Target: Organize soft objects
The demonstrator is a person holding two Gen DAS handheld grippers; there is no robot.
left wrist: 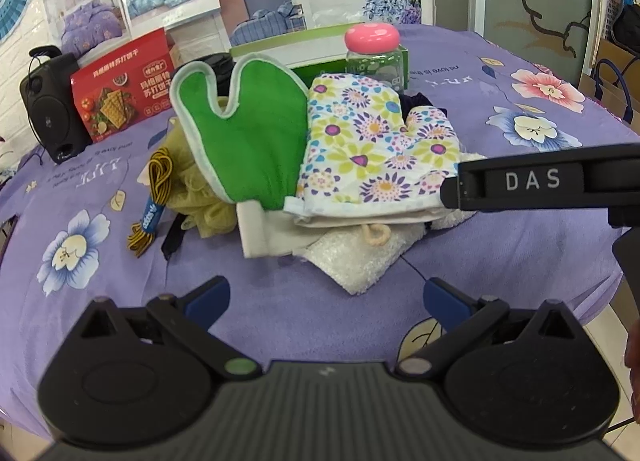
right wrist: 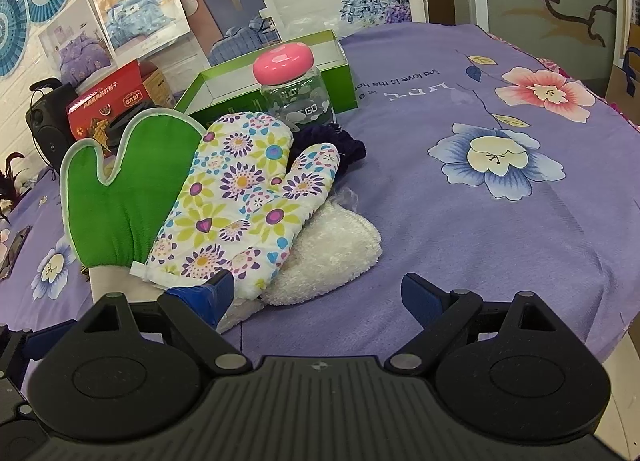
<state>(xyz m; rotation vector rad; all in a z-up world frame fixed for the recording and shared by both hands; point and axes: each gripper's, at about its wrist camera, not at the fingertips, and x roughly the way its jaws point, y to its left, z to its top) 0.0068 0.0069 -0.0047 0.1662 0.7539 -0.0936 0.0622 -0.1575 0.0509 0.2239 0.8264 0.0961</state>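
Left wrist view: floral oven mitt (left wrist: 372, 149) long axis runs away from camera, fingertips far, cuff near; left gripper (left wrist: 326, 297) and right gripper (right wrist: 318, 295) both spread apart, empty.

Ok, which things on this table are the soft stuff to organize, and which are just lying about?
Soft things for the job: green mitt, floral oven mitt, white fluffy cloth, yellow-black shoelaces, olive mesh sponge.

Just lying about: pink-lidded jar, green box, red cracker box, speaker.
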